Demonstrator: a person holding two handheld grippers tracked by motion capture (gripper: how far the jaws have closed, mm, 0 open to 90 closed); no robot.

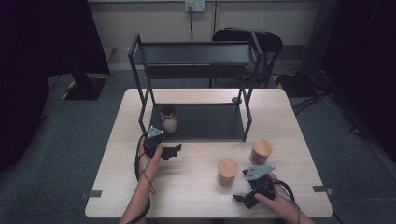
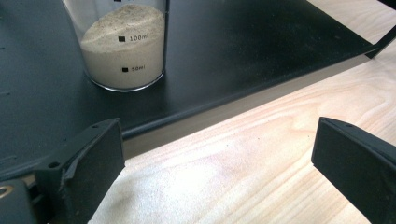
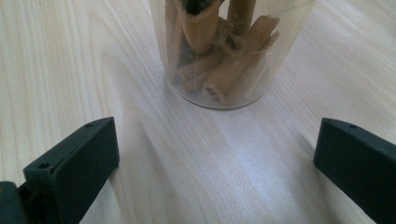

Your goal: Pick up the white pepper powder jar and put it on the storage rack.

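1. On the wooden table (image 1: 196, 186) stands one black two-tier shelf rack (image 1: 196, 53); its lower shelf (image 2: 243, 42) rests on the tabletop toward the far side.
2. Three jars are in sight. Two with wooden lids stand on the bare table in front of the rack, near its right end: one jar nearer the person (image 1: 227, 171) and one jar farther right (image 1: 260, 151). The third jar (image 1: 168, 119) stands on the lower shelf near its left front corner.
3. Seen from the left gripper view, this shelf jar (image 2: 123, 51) is clear glass, upright, printed with 50 ml and 100 ml marks, and filled with pale sandy powder to just above the 100 mark.
4. Seen from the right gripper view, a clear jar (image 3: 229, 51) stands upright on the wood, packed with brown curled cinnamon-like sticks.
5. Two grippers are held, one per hand. Left gripper (image 1: 172, 150) hovers just in front of the shelf edge, jaws spread wide, empty, apart from the powder jar.
6. Right gripper (image 1: 243, 196) sits near the table's front edge, jaws spread wide, holding nothing, with the stick jar just ahead of it.
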